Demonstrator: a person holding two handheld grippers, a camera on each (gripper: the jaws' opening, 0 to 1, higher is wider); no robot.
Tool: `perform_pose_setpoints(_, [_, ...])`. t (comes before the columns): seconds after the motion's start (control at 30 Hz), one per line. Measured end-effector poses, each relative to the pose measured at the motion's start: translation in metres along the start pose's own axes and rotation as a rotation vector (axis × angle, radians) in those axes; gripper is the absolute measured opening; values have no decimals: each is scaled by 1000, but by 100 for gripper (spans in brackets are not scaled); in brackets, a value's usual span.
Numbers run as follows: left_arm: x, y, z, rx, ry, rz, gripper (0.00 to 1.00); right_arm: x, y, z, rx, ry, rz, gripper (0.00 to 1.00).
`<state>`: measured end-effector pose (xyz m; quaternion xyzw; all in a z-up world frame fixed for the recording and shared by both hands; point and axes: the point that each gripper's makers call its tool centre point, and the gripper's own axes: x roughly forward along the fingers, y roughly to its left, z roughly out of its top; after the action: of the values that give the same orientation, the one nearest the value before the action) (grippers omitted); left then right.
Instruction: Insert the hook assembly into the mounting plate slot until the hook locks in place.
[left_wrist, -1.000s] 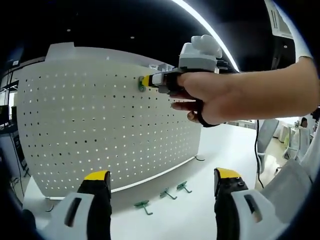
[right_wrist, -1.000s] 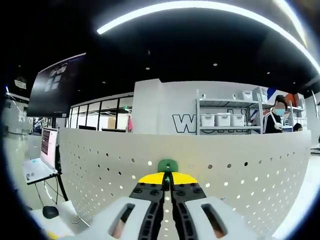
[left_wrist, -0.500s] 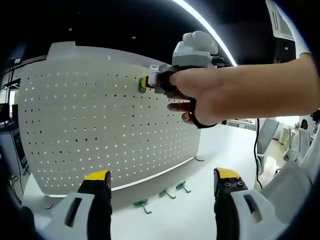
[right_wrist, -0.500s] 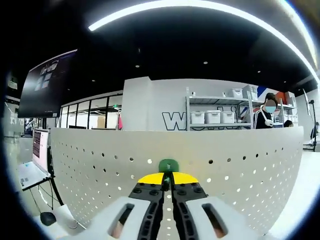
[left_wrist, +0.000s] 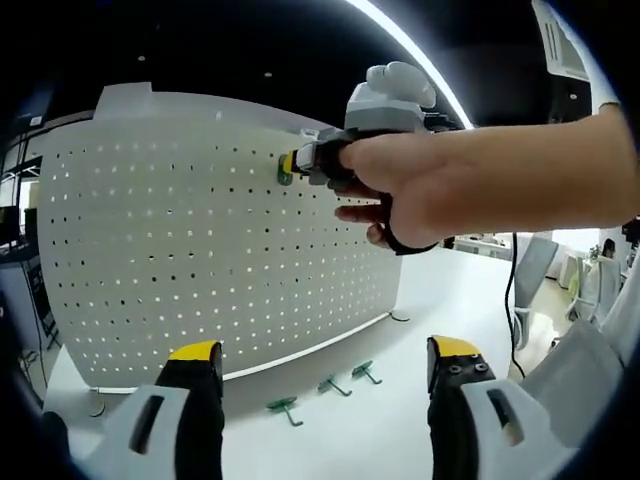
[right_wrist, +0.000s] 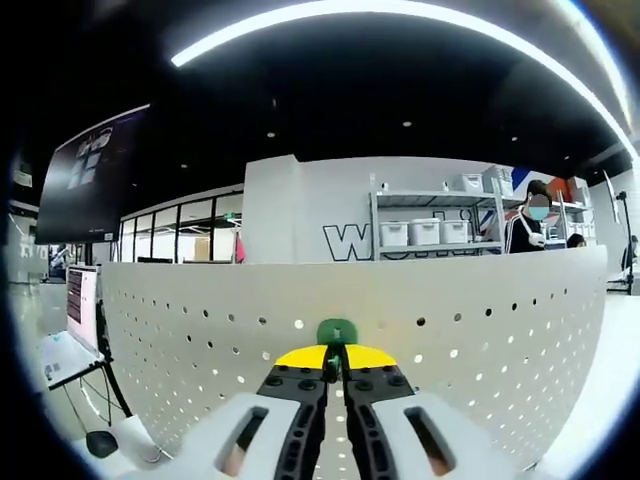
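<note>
The right tool (right_wrist: 335, 362), pinching a small green plastic hook (right_wrist: 337, 331), presses it against the white perforated metal pegboard (left_wrist: 200, 240) near its top edge. The left tool (left_wrist: 320, 365) hangs spread above the counter (left_wrist: 400, 420). Any tilt could make the hook miss its holes and slip.

Left gripper (left_wrist: 320, 365): two light grey jaw arms, each with an oval slot cutout near the base, black finger blocks ahead of them, yellow caps on the tips.

Right gripper (right_wrist: 336, 362): same build. Light grey arms with oval slots flank the claw, black serrated blocks with small round screw heads run inboard, yellow tips. In the left gripper view the right gripper (left_wrist: 292, 163) has a light grey housing with rounded white knobs above the claw.

Hand (left_wrist: 420, 195) on that gripper is bare; a black strap loops under it, behind the claw.
</note>
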<state>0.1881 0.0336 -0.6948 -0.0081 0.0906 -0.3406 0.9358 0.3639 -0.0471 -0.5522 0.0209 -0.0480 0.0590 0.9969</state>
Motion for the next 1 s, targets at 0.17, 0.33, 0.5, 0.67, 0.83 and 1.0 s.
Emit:
perform_pose_setpoints(0.17, [0,-1,0,6,5,-3,86,-1,3,0,42,8,46,7])
perform_pose_setpoints(0.33, [2,-2,0,11,9,-6,86,-3,10,0,49,9,118,14])
perform_pose_setpoints(0.5, [2,-2,3,23,11,-5,86,-4,15,0,43,21,172,21])
perform_pose_setpoints(0.67, [1,-3,4,34,17,-5,87,-5,19,1,64,20,221,27])
perform_pose_setpoints(0.83, [2,-2,6,44,20,-1,87,-7,19,1,87,16,281,30])
perform_pose_setpoints(1.0, [3,-3,7,63,26,-6,87,-8,21,2,87,16,311,31])
